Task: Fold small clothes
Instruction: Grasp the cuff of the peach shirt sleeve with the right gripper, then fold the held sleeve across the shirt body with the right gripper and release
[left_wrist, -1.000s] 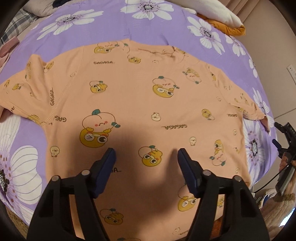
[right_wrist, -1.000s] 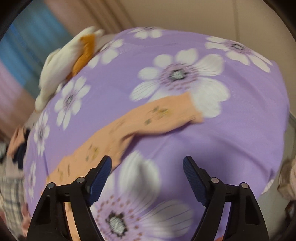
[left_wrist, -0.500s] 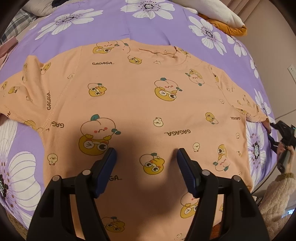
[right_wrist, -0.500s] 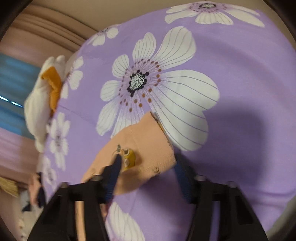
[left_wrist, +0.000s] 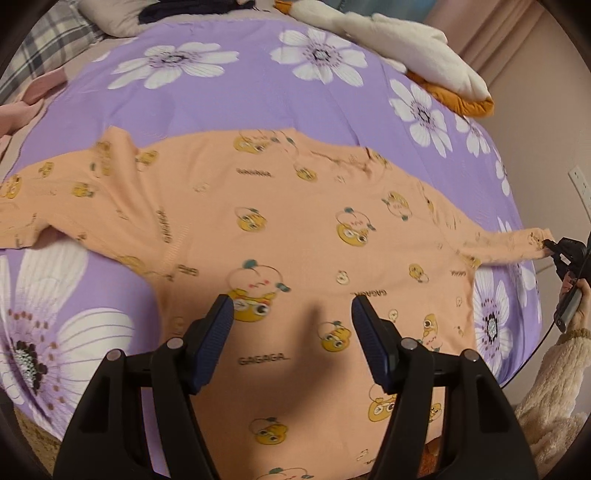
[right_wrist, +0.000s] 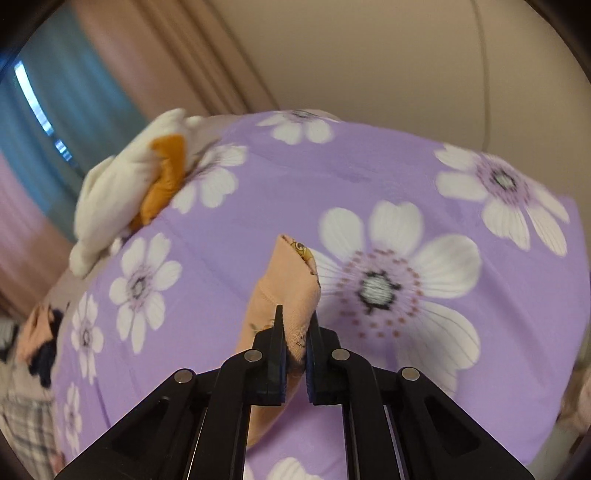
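- Left wrist view: the left gripper (left_wrist: 291, 321) hangs with jaws spread and nothing between them, above the lower body of the peach t-shirt (left_wrist: 295, 236), which lies flat ahead of it on the purple floral bedspread (left_wrist: 229, 96).
- Far off to its right, the right gripper (right_wrist: 294, 325) pinches the shirt's sleeve end (right_wrist: 291, 280), pads pressed together on the fabric.
- A cream sleeve (left_wrist: 546, 391) shows at the right edge.
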